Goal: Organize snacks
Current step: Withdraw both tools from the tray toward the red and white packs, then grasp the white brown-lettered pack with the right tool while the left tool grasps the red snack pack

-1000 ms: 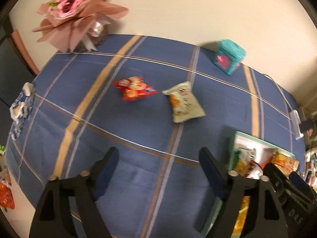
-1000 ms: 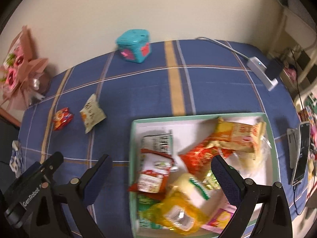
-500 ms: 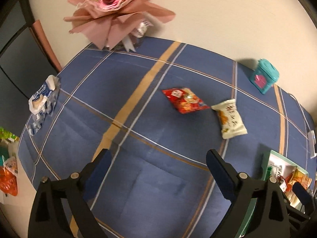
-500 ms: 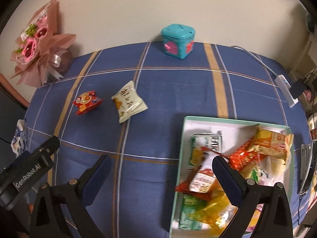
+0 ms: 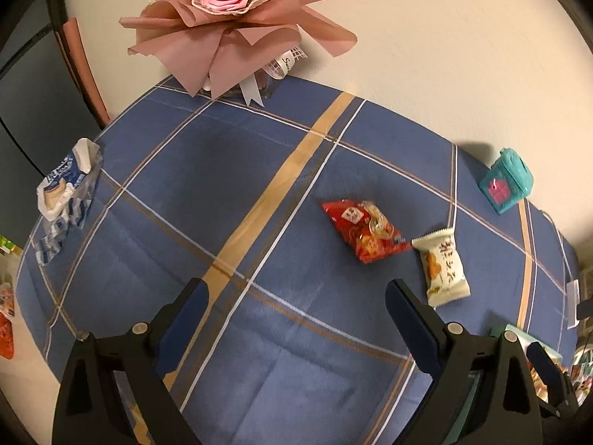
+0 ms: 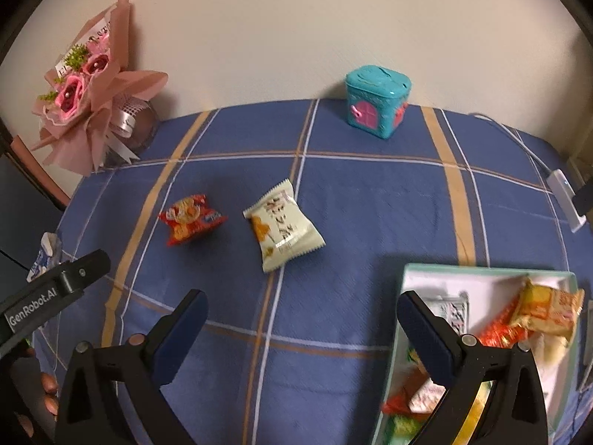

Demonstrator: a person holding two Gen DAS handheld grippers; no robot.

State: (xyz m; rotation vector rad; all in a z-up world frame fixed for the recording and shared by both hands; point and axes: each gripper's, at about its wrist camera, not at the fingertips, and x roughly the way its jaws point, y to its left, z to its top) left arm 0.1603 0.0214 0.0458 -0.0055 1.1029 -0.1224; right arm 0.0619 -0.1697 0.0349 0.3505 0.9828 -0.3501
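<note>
Snacks fill the tray (image 6: 407, 272) at my right; on the blue worktop (image 6: 370, 200) beyond lie a white packet (image 6: 283, 226) and a red packet (image 6: 189, 218), apart. My left gripper (image 5: 296, 311) and right gripper (image 6: 302, 315) hover with jaws wide, empty.

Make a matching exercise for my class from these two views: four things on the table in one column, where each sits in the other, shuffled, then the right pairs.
Things:
1. red snack packet
2. cream snack packet
3. teal box
4. yellow snack packet

Places:
A. by the wall at the cloth's far edge
B. inside the white tray
C. on the blue cloth, nearest the bouquet
D. on the blue cloth, between the red packet and the tray

Pairs: 1-C, 2-D, 3-A, 4-B
</note>
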